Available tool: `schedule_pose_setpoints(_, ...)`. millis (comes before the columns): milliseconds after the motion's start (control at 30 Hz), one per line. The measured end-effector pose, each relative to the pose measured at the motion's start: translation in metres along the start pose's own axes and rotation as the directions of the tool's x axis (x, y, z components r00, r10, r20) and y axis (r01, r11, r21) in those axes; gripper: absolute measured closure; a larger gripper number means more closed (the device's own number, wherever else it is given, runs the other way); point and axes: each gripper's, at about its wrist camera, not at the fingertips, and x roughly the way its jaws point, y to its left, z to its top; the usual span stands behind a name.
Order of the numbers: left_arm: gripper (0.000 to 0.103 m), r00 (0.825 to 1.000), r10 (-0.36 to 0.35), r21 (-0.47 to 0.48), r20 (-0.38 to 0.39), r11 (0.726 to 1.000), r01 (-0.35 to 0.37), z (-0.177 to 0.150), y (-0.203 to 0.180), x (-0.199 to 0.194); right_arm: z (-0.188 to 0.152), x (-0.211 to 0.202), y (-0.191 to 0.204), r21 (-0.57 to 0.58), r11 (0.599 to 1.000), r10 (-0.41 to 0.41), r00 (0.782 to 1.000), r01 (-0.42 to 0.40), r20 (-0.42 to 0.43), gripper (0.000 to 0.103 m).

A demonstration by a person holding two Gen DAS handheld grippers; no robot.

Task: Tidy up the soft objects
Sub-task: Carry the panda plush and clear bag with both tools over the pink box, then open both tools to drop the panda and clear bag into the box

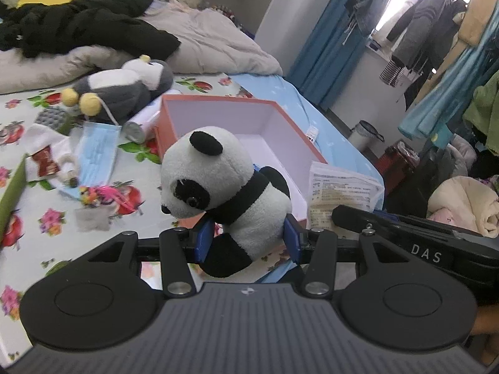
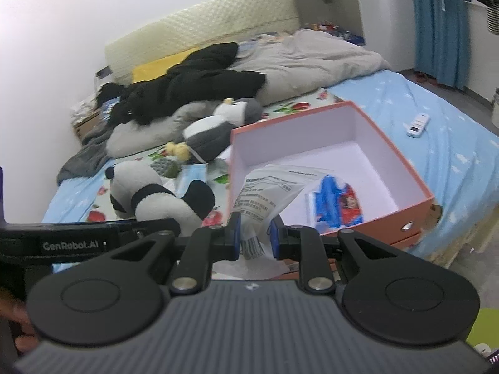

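Observation:
My left gripper (image 1: 248, 238) is shut on a black-and-white panda plush (image 1: 224, 193) and holds it upright just in front of the open orange box (image 1: 299, 131). The panda also shows in the right wrist view (image 2: 156, 198), left of the box (image 2: 414, 174). My right gripper (image 2: 253, 238) is shut on a clear printed plastic bag (image 2: 271, 193) with blue and red contents, which hangs over the box's near wall. A grey penguin plush (image 1: 124, 84) lies on the bed behind the box, also in the right wrist view (image 2: 218, 127).
On the floral sheet lie a blue face mask (image 1: 96, 152), a white can (image 1: 143, 123), a grey sponge (image 1: 53, 118) and small wrappers. A grey duvet (image 1: 202, 37) and black clothes (image 1: 78, 21) cover the bed's far end. A white remote (image 2: 418, 124) lies right of the box.

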Motion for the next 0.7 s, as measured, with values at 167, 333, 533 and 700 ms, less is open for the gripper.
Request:
schedule_pose_setpoints(167,0.050,0.999,-0.007,0.005,-0.034,1.000,0.007,0.026,-0.005,0.042,0.017,0.022,-0.026,0.017,0.999,-0.029,0.999,0.030,-0.018,0.081)
schedule_pose_setpoints(333,0.050,0.998,-0.006,0.021,-0.062,1.000,0.007,0.053,-0.011,0.088,0.033,0.052,-0.053,0.031,0.998,-0.049,0.998,0.050,-0.045,0.081)
schedule_pose_setpoints(533,0.049,0.993,0.000,0.028,-0.115,1.000,0.004,0.077,-0.016,0.147,0.043,0.091,-0.087,0.056,0.996,-0.063,0.994,0.069,-0.089,0.081)
schedule_pose_setpoints(700,0.049,0.983,0.003,0.033,-0.182,0.999,0.003,0.086,-0.015,0.196,0.048,0.123,-0.107,0.069,0.995,-0.069,0.990,0.078,-0.123,0.081)
